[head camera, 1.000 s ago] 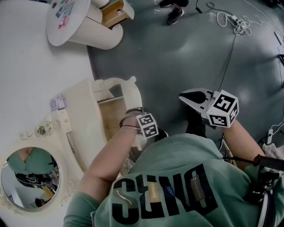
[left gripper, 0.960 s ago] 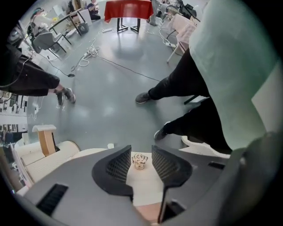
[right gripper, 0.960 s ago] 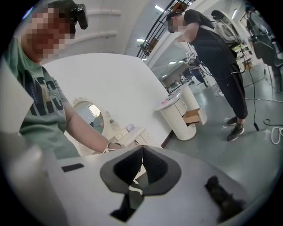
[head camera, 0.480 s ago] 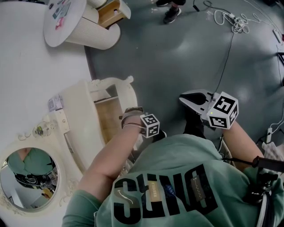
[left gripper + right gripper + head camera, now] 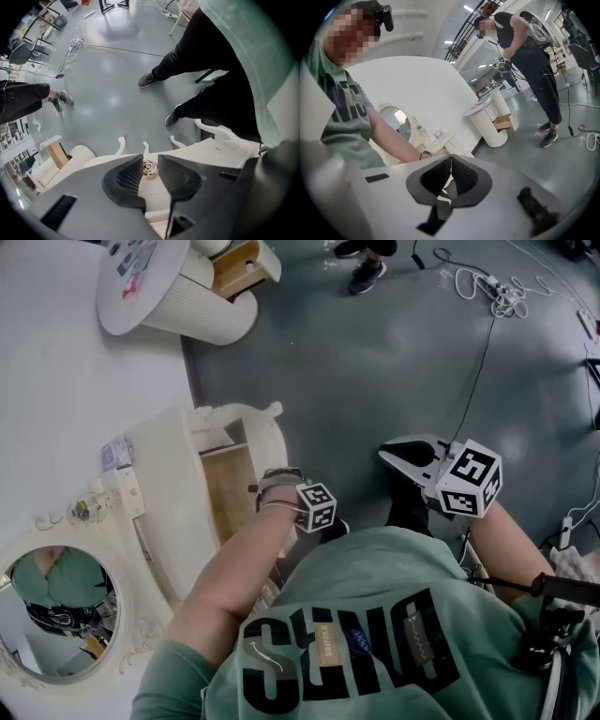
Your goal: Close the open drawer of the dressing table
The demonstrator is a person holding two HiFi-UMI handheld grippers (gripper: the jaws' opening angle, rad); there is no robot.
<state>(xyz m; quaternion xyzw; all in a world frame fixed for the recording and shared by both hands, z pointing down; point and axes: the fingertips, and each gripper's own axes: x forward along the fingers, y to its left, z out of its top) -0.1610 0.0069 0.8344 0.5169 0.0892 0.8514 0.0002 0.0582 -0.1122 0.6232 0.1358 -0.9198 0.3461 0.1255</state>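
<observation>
We see a grey floor [image 5: 394, 362] filling the top and right. Standing on it:
- cream dressing table [image 5: 169, 474] at left, drawer [image 5: 230, 493] open, gold knob [image 5: 149, 169] on the drawer front
- round white side table [image 5: 178, 301], upper left
- loose cables [image 5: 497, 285], upper right
- someone's shoes [image 5: 367, 274], top centre

On the dressing table: round mirror [image 5: 56, 610] at lower left and a small box [image 5: 117, 456].

Standing on the grey floor [image 5: 375, 381]: round ribbed white side table [image 5: 202, 310] upper left, bystander's shoe [image 5: 367, 276] near; white cables [image 5: 495, 289] upper right.
</observation>
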